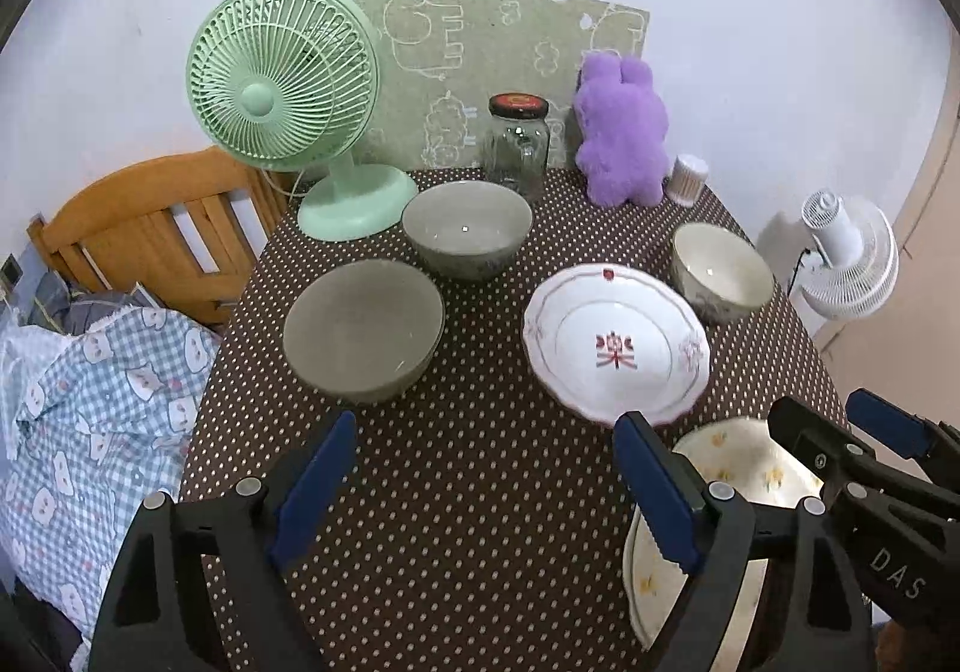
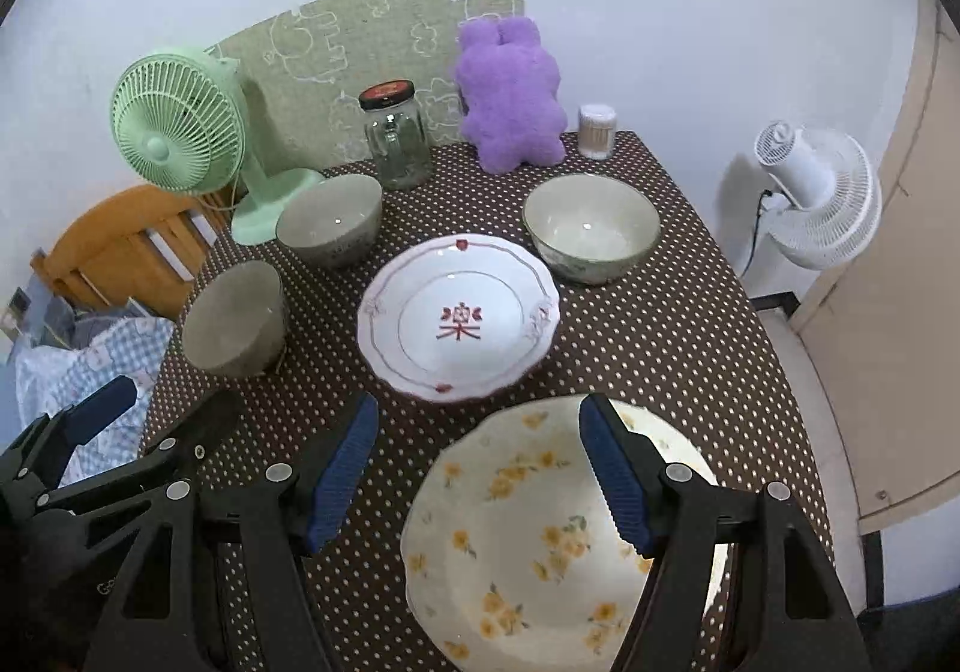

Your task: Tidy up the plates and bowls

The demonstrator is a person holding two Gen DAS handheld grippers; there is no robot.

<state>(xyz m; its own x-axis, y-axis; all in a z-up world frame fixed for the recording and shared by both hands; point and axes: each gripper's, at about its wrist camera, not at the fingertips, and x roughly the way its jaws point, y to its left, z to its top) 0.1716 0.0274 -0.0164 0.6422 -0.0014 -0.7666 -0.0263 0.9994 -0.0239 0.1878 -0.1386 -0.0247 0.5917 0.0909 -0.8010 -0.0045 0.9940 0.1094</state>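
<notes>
On the dotted brown table [image 1: 480, 462] stand two grey bowls, a near one [image 1: 363, 330] [image 2: 234, 319] and a far one [image 1: 467, 228] [image 2: 329, 219]. A cream bowl [image 1: 722, 271] [image 2: 591, 227] is at the right. A white plate with red marks [image 1: 615, 343] [image 2: 459, 315] lies in the middle. A plate with yellow flowers [image 1: 738, 468] [image 2: 540, 540] lies at the near right. My left gripper [image 1: 483, 492] is open and empty above bare cloth. My right gripper [image 2: 480, 468] is open over the flowered plate's left rim; it also shows in the left wrist view [image 1: 840, 432].
A green fan [image 1: 282, 90], a glass jar [image 1: 517, 144], a purple plush toy [image 1: 624, 132] and a small swab container [image 1: 687, 180] stand along the table's back edge. A wooden chair [image 1: 156, 234] and checked bedding [image 1: 90, 372] are left. A white fan [image 2: 816, 192] stands right.
</notes>
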